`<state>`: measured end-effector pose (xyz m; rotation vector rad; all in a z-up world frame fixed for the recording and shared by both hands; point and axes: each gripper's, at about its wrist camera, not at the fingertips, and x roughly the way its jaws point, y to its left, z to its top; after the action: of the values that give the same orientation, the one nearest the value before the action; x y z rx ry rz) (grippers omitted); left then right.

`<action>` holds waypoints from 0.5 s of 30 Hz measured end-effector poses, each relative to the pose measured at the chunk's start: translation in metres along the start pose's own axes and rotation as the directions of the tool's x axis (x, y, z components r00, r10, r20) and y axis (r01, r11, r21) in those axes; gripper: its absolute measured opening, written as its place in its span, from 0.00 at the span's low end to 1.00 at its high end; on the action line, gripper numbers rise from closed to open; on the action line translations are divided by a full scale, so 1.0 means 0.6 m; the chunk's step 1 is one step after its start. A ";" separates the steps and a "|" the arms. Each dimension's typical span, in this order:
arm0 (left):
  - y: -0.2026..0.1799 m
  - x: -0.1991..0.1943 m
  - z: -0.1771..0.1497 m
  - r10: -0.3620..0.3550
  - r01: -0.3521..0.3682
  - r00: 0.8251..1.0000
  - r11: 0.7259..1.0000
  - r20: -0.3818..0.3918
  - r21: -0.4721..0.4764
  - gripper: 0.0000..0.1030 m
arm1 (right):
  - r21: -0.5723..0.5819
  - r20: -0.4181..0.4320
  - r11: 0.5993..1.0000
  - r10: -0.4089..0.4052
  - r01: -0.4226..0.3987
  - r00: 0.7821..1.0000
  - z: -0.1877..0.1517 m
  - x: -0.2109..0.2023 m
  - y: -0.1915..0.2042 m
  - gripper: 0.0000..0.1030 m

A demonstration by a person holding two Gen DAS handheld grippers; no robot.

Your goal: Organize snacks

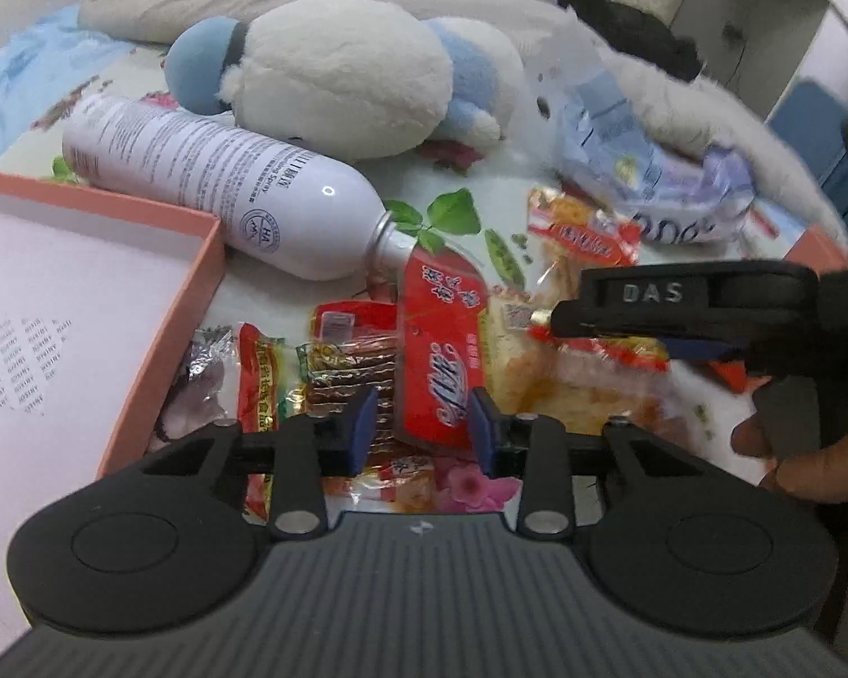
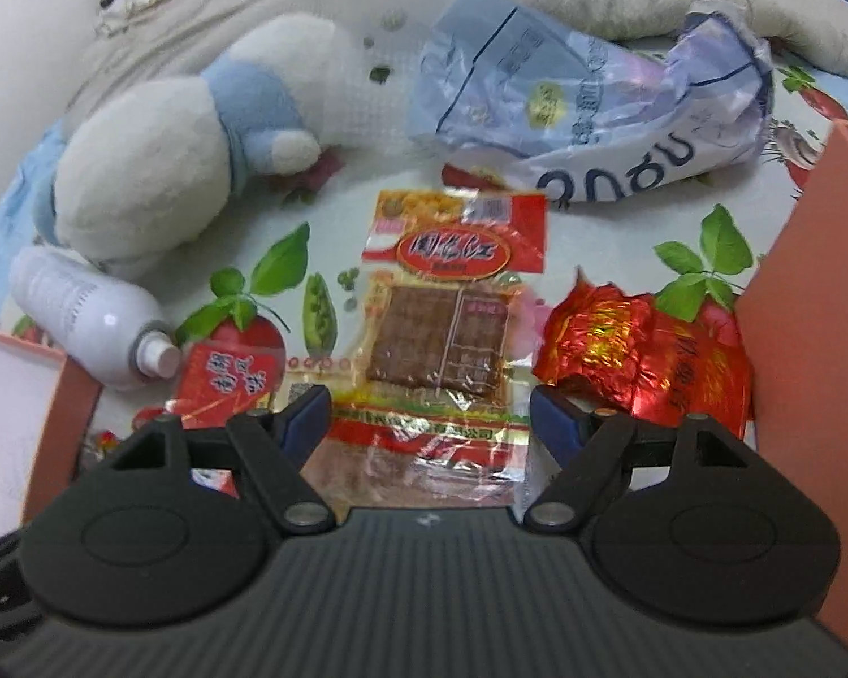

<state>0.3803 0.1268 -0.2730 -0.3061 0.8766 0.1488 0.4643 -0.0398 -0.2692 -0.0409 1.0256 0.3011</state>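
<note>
My left gripper (image 1: 424,429) hangs low over a heap of snack packets on the flowered sheet. A red packet with white lettering (image 1: 441,350) has its lower end between the blue pads; a narrow gap shows at the left pad. My right gripper (image 2: 429,412) stands open just above a clear packet of brown dried squares (image 2: 441,339), touching nothing. In the left wrist view one black finger (image 1: 650,305) of the right gripper reaches in from the right over that packet (image 1: 588,237). A crinkled red foil packet (image 2: 650,356) lies to its right.
An open pink-orange box (image 1: 192,294) lies at the left, and another orange wall (image 2: 808,282) rises at the right. A white spray bottle (image 1: 226,181), a white-and-blue plush toy (image 1: 339,73) and a pale blue bag (image 2: 593,113) lie behind the snacks. A hand (image 1: 808,463) holds the right gripper.
</note>
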 end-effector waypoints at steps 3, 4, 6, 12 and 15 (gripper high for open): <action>-0.006 0.004 0.002 0.008 -0.008 1.000 1.000 -0.004 0.006 0.23 | -0.025 0.013 1.000 -0.013 0.013 1.000 0.000 0.005 0.008 0.78; -0.004 0.004 0.002 0.012 -0.012 1.000 1.000 -0.004 0.002 0.19 | -0.045 0.019 0.999 -0.018 0.019 1.000 0.000 0.006 0.012 0.78; 0.000 0.004 0.002 0.010 -0.010 1.000 1.000 -0.009 0.002 0.08 | -0.092 0.046 0.995 -0.032 0.037 0.998 -0.002 0.004 0.019 0.64; 0.023 -0.009 0.001 -0.070 0.067 0.997 0.992 -0.023 -0.104 0.01 | -0.101 0.051 0.995 0.011 -0.006 0.999 0.010 -0.020 0.012 0.07; 0.036 -0.024 -0.004 -0.099 0.093 0.995 0.980 -0.026 -0.177 0.00 | -0.127 0.053 0.991 0.040 -0.033 0.998 0.011 -0.044 0.010 0.03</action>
<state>0.3639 0.1466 -0.2677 -0.5168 0.8829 0.1315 0.4554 -0.0390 -0.2430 -0.1272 0.9526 0.3981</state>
